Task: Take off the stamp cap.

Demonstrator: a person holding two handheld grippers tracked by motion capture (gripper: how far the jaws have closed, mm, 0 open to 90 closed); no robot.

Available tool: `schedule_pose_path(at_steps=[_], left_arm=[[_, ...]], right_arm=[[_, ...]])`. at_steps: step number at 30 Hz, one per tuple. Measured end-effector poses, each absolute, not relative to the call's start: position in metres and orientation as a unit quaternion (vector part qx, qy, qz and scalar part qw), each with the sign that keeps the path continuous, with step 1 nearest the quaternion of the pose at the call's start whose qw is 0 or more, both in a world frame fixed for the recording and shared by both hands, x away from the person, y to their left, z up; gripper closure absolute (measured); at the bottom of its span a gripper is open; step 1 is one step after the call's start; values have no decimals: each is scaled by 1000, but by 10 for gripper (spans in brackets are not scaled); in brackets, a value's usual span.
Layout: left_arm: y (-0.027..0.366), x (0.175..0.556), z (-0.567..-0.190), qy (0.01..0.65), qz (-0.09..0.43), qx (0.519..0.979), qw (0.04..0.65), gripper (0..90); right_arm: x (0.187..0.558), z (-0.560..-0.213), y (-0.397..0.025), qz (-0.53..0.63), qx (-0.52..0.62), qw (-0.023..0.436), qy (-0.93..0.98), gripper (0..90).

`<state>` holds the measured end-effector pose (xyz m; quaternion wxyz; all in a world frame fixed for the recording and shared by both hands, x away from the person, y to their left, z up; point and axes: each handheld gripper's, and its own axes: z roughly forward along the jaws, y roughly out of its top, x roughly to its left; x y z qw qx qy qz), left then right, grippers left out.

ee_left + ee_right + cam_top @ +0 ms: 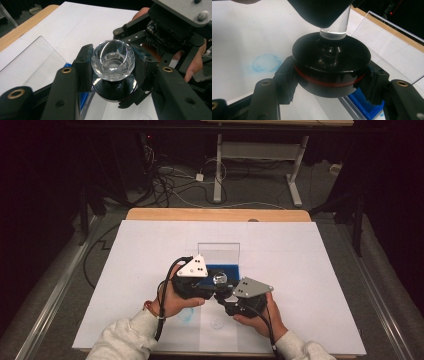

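A clear faceted crystal knob (113,60) sits on a glossy black disc (332,62) that has a red ring around its side. They are held above the white sheet at the table's middle, with the knob (219,279) between both hands in the high view. My left gripper (113,68) is shut on the knob, one jaw on each side. My right gripper (332,80) is shut on the black disc from below and beside. A clear stem (335,27) rises from the disc into the left gripper's black jaw. The right gripper's body (175,25) shows close behind the knob.
A clear-walled box (218,251) with a blue floor (231,269) stands just beyond the grippers. A white sheet (300,270) covers the wooden table. A blue smudge (266,62) marks the sheet near the hands. Desk legs and cables lie on the floor beyond the far edge.
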<state>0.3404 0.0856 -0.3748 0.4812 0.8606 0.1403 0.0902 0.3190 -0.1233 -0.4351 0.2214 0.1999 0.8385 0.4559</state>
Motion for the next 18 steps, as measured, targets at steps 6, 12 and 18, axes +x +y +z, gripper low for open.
schedule_pose_path(at_steps=[6, 12, 18], left_arm=[[83, 340, -377, 139, 89, 867, 470, 546], [83, 339, -376, 129, 91, 871, 465, 547], [83, 338, -375, 126, 90, 877, 455, 547]], right_arm=[[320, -437, -124, 445, 195, 218, 846, 394], [317, -436, -123, 435, 186, 238, 848, 394], [316, -437, -122, 428, 179, 240, 853, 394]])
